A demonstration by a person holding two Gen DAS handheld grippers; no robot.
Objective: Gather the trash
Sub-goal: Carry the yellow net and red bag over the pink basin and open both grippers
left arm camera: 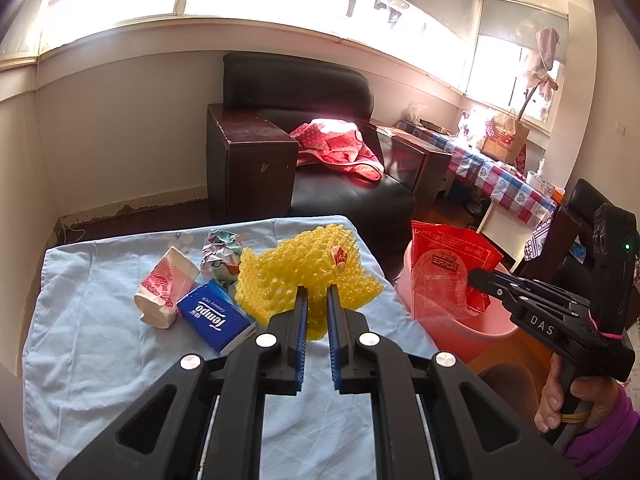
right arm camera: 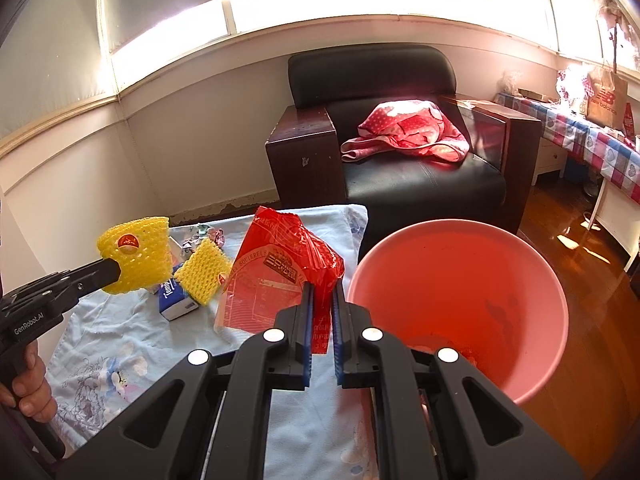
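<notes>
Left wrist view has the left gripper [left arm camera: 317, 296] tilted down over the table, jaws clamped on a yellow foam net [left arm camera: 308, 276], one of those fruit sleeves, knobbly mesh with a small red sticker. From the right wrist view the net hangs clear above the blue cloth [right arm camera: 120, 344].

The right gripper [right arm camera: 323, 292] also points down, pinching a crinkly red snack bag [right arm camera: 280, 272], translucent with printed lettering, just beside the rim of the pink bucket [right arm camera: 532, 240]. The bucket sits off the table's right edge, mouth wide open.

On the cloth: a crumpled paper cup [left arm camera: 164, 284], a blue tissue pack [left arm camera: 216, 316] and a scrunched wrapper [left arm camera: 222, 256], bunched near the far left.
</notes>
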